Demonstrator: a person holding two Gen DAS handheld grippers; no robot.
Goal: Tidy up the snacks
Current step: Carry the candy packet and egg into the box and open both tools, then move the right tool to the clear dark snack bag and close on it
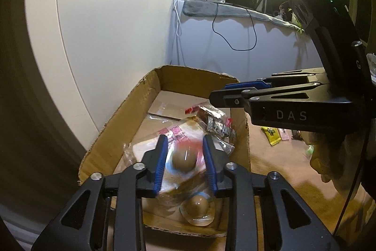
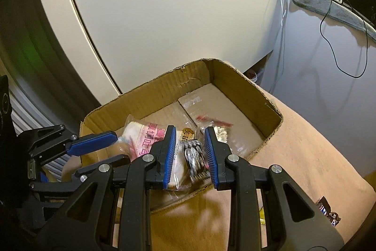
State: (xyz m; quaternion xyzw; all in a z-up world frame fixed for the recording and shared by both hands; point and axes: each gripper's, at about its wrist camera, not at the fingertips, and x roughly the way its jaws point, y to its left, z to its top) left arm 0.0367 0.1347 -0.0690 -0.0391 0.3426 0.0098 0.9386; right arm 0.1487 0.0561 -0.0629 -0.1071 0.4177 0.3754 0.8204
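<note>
Beige cloth covers the surface where our torn open brown cardboard box [image 2: 237,95] sits against a white cabinet. Our left gripper [image 1: 185,157] hovers over it, jaws part open, a blurred clear-wrapped brown egg snack [image 1: 184,158] between them; we cannot tell whether the pads press it. A second wrapped egg [image 1: 197,206] and a pink-printed bread bag [image 2: 143,135] lie inside. Our right gripper [image 2: 190,154] hangs nearly closed above the crinkly clear packet [image 2: 195,157], holding nothing we can see. Yellow sachet [image 1: 271,134] waits outside; box walls crowd both grippers.
</note>
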